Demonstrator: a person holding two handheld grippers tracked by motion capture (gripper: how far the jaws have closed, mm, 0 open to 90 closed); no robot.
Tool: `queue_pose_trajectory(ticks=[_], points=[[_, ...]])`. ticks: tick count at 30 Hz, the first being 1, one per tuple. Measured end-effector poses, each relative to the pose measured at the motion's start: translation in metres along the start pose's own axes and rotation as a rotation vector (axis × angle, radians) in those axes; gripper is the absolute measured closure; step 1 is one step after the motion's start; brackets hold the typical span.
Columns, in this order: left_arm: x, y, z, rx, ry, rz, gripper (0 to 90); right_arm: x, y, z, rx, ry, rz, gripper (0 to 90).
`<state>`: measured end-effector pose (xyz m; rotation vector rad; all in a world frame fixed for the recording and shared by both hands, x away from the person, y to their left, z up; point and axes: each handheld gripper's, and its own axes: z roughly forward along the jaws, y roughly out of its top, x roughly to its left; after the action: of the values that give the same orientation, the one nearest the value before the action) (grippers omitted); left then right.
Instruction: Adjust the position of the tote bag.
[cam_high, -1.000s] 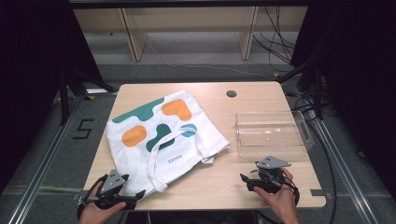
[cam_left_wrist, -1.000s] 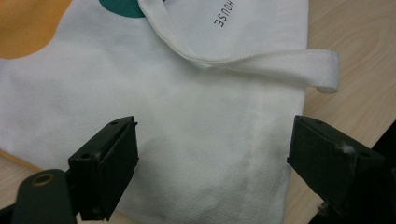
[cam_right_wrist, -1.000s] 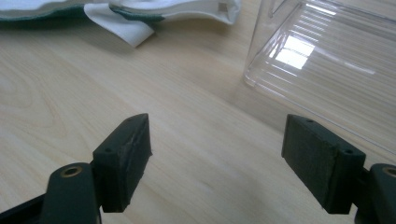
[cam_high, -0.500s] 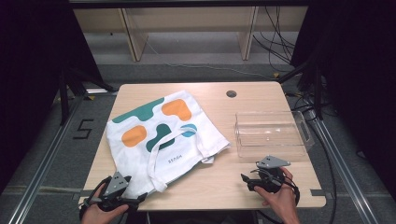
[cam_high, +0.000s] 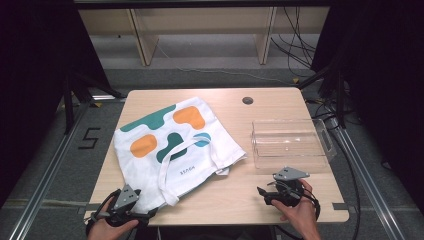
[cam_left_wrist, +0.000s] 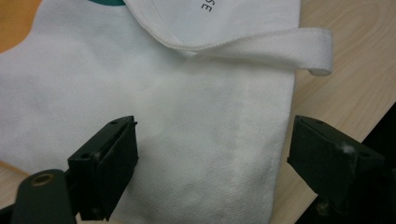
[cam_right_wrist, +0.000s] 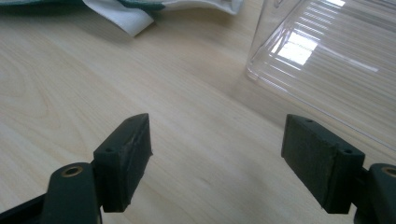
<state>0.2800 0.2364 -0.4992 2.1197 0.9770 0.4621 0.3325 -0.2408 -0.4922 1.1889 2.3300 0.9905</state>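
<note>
white cotton tote bag (cam_high: 172, 145) with orange and teal blobs lies flat across the left half of the pale wooden worktop (cam_high: 235, 195), its looped white handle (cam_left_wrist: 261, 44) toward six o'clock. left gripper (cam_left_wrist: 212, 168) sits at the bag's seven o'clock corner, jaws spread wide over the cloth, clasping nothing. right gripper (cam_right_wrist: 217, 158) rests at five o'clock on bare wood, jaws likewise apart. clear plastic rectangular tray (cam_high: 290, 145) stands at three o'clock, just beyond the right gripper.
</note>
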Motion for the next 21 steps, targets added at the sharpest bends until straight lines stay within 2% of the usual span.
queue_pose_trajectory(ticks=[2,4,6,7,8,9,10,11,12,13,14,15,16,17,19,20,21], points=[[0.0,0.0,-0.001,0.012,0.001,0.005,15.2,0.0,0.0,0.0,-0.002,0.003,-0.003,25.1],[-0.003,0.001,0.001,0.006,-0.003,0.021,15.2,-0.001,-0.001,0.002,-0.012,0.004,-0.032,25.2],[-0.003,0.001,0.002,-0.004,-0.005,0.03,15.2,0.0,-0.001,0.002,-0.002,0.003,-0.018,25.2],[-0.002,0.002,0.0,0.017,-0.002,0.063,15.1,0.001,0.0,0.003,-0.004,0.004,-0.013,25.2],[-0.002,0.002,0.001,0.016,-0.008,0.074,15.1,0.001,0.0,0.002,-0.004,0.007,-0.011,25.3],[-0.005,0.002,0.003,0.006,0.0,0.034,15.2,0.0,0.0,0.003,-0.01,0.009,-0.03,25.4],[-0.005,0.002,0.005,0.001,0.0,0.036,15.4,0.0,0.0,0.003,-0.006,0.012,-0.033,25.4],[-0.005,0.002,0.005,0.022,0.015,0.047,15.9,0.0,0.0,0.004,-0.001,0.015,-0.04,25.4],[-0.004,0.003,0.004,0.051,0.02,0.088,16.3,0.0,0.0,0.004,0.001,0.017,-0.047,25.4],[-0.007,0.002,0.007,0.029,0.026,0.063,16.7,-0.001,0.0,0.004,-0.004,0.018,-0.064,25.4],[-0.007,0.002,0.007,0.029,0.026,0.063,18.1,-0.001,0.0,0.004,-0.004,0.018,-0.064,25.4],[-0.005,0.003,0.006,0.06,0.033,0.104,18.1,0.0,0.001,0.004,-0.002,0.02,-0.056,25.5],[-0.005,0.004,0.007,0.063,0.044,0.109,21.0,0.0,0.001,0.005,0.0,0.025,-0.049,25.6],[-0.005,0.003,0.009,0.051,0.042,0.096,23.4,0.002,0.001,0.004,0.013,0.02,-0.024,25.7],[-0.004,0.003,0.009,0.061,0.036,0.092,23.7,0.002,0.001,0.004,0.013,0.022,-0.025,25.7],[-0.003,0.003,0.008,0.05,0.028,0.098,25.7,0.002,0.001,0.004,0.013,0.02,-0.03,25.7],[-0.004,0.002,0.008,0.014,0.016,0.063,30.4,0.003,0.001,0.005,0.022,0.023,-0.013,25.7]])
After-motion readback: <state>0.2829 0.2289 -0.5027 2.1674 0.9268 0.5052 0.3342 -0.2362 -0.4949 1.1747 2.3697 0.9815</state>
